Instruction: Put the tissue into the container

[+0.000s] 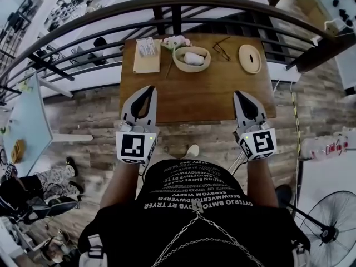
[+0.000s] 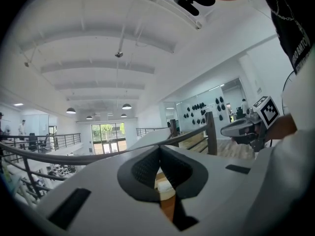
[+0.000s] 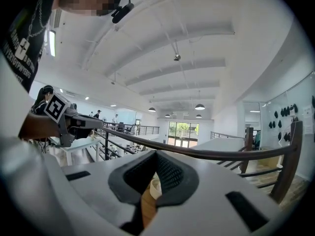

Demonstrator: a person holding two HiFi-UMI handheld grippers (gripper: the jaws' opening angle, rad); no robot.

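Tissue, white and crumpled, lies inside the round container at the far side of the wooden table. To the right of the container are glasses and then a round lid. The left gripper and the right gripper are over the near edge of the table, well apart from the container. Each has its jaws pressed together with nothing between them.
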